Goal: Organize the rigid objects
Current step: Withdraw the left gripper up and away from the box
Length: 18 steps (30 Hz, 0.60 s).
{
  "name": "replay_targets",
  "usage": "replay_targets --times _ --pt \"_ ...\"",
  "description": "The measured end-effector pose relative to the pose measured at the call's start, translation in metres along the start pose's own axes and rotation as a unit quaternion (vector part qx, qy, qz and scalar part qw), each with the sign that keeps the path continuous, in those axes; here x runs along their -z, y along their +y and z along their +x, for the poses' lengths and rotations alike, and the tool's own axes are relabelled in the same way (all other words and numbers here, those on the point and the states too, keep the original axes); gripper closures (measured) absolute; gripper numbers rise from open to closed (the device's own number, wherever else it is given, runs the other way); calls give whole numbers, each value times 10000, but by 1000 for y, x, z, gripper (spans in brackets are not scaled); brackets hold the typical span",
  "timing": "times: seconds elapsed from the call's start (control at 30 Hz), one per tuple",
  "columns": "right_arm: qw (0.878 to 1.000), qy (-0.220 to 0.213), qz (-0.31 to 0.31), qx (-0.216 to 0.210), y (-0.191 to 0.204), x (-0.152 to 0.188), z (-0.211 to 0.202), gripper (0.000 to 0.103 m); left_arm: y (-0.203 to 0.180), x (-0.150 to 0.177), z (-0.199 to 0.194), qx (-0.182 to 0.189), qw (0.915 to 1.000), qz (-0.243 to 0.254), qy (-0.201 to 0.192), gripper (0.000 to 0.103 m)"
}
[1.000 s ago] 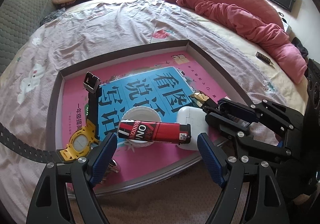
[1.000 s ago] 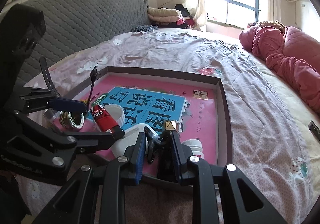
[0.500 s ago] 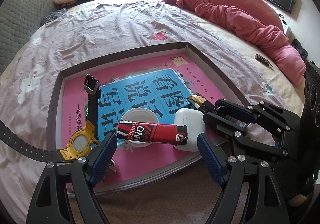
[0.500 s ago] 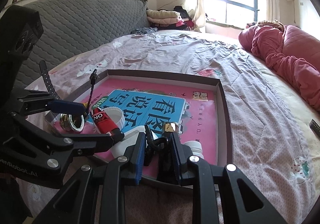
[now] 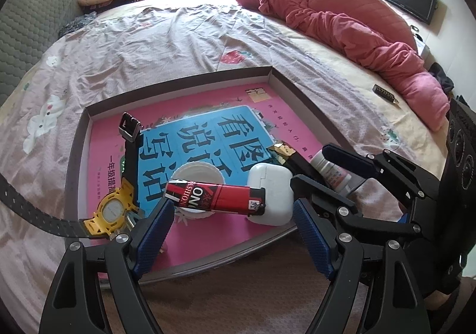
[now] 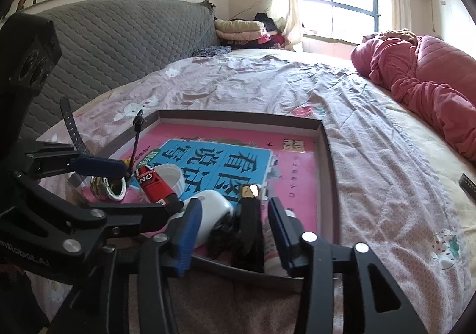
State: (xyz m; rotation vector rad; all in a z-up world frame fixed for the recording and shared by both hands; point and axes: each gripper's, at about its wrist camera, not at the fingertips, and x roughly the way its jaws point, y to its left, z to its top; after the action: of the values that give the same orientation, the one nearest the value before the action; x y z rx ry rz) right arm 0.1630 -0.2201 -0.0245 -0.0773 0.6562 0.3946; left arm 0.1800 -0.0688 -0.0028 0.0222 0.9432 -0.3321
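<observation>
A shallow pink-lined box point(image 5: 279, 78) lies on the bed. In it are a yellow watch point(image 5: 111, 212), a white lid point(image 5: 197, 177), a red lighter point(image 5: 214, 195) lying across the lid, a white earbud case point(image 5: 272, 185), a black stick with a gold tip point(image 6: 250, 215) and a small white bottle point(image 5: 330, 170). My left gripper point(image 5: 230, 232) is open at the box's near edge, just short of the lighter. My right gripper point(image 6: 235, 232) is open around the black stick, its pads apart from it.
A pink quilt point(image 5: 342, 12) is heaped at the far right of the bed. A small dark object point(image 5: 385, 93) lies on the sheet right of the box. A grey padded headboard point(image 6: 119, 42) and folded clothes point(image 6: 238, 27) stand at the back. A silver ring-shaped thing point(image 6: 107, 185) sits by the watch.
My right gripper has opened; its jaws were shut on the black stick and now stand apart around it. The left gripper has hardly moved.
</observation>
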Motion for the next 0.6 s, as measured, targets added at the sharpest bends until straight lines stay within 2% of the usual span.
replay_targets --times 0.27,0.33,0.6 --pt "9989 -335 211 263 -5 3 -27 50 -1 8 -16 -25 9998 -124 -152 19" --pt "9981 -400 326 335 -5 4 -35 44 -1 12 -21 -41 9996 -213 -207 19" --pt "9938 -544 862 442 -3 10 -61 41 2 36 -42 -96 9973 -631 -359 19"
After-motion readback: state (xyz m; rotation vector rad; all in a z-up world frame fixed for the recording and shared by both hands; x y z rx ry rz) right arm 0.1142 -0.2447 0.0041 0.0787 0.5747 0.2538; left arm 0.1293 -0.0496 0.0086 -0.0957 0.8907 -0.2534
